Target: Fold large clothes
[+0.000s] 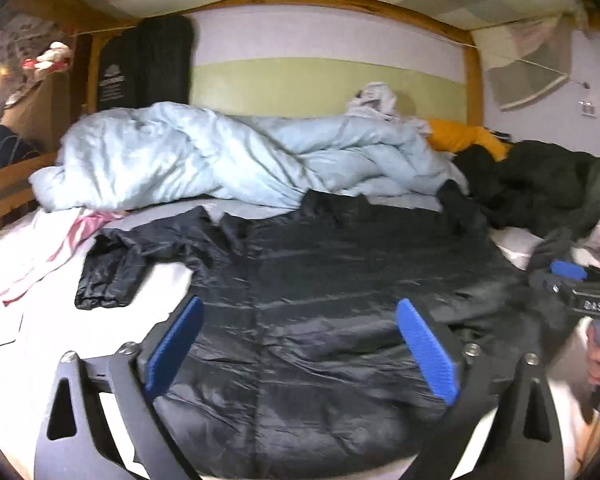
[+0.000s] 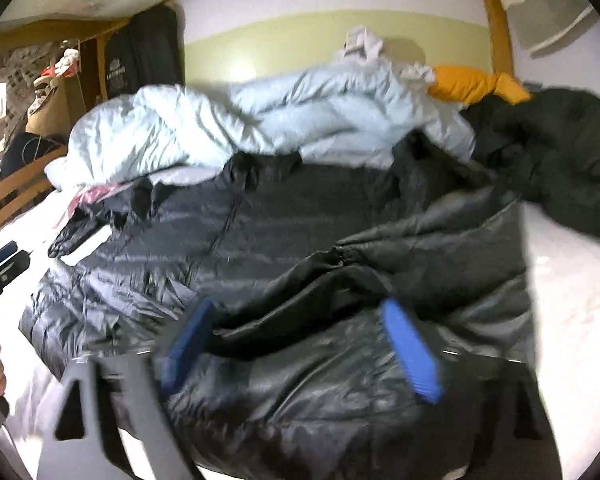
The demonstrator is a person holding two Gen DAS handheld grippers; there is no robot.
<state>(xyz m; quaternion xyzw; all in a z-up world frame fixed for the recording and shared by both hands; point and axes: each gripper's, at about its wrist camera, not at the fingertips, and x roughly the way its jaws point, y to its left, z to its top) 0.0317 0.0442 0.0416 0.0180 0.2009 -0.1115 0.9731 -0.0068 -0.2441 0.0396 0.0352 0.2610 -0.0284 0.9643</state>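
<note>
Now both grippers — left [image 1: 300, 354] and right [image 2: 304, 350] — gape wide, holding nothing, over the black coat [image 1: 320, 272] on the bed [image 1: 16, 360].

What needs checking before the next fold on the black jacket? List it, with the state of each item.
1. Left hand-held gripper open, nothing pinched: ok.
2. Right hand-held gripper open, pads clear of fabric: ok, though the view is blurred.
3. Black jacket spread flat on the bed: not ok, the body lies fairly flat but the right side is rumpled.
4. Left sleeve laid straight: not ok, it lies crumpled out to the side.
5. Blue duvet clear of the jacket: not ok, it meets the jacket's far edge.
6. Dark pile clear of the jacket: cannot tell.
</note>
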